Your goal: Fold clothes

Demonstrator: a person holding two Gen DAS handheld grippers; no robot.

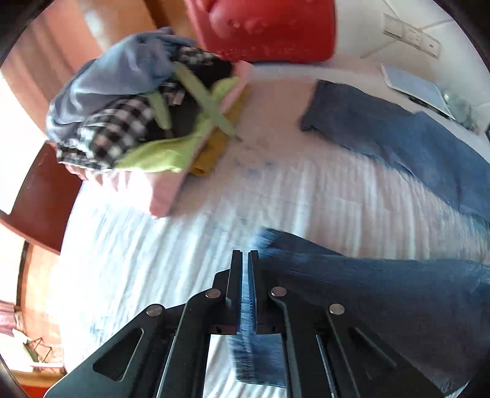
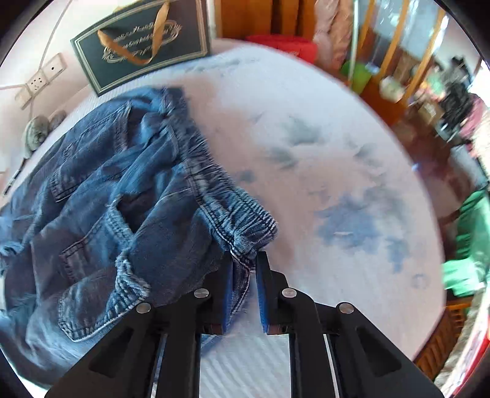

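A pair of blue jeans [image 1: 398,144] lies on the white bedsheet [image 1: 183,260]. In the left wrist view my left gripper [image 1: 245,255] is shut on the hem of one jeans leg [image 1: 382,287], which trails off to the right; the other leg stretches toward the far right. In the right wrist view my right gripper [image 2: 244,260] is shut on the elastic waistband [image 2: 245,220] of the jeans [image 2: 101,199], whose crumpled seat and pockets spread to the left.
A pink basket [image 1: 171,189] heaped with clothes, among them a checked shirt [image 1: 119,131] and a green garment, stands at the left of the bed. A red cushion [image 1: 269,27] lies behind it. A dark gift bag [image 2: 144,39] leans at the head of the bed. Furniture lies beyond the bed's right edge.
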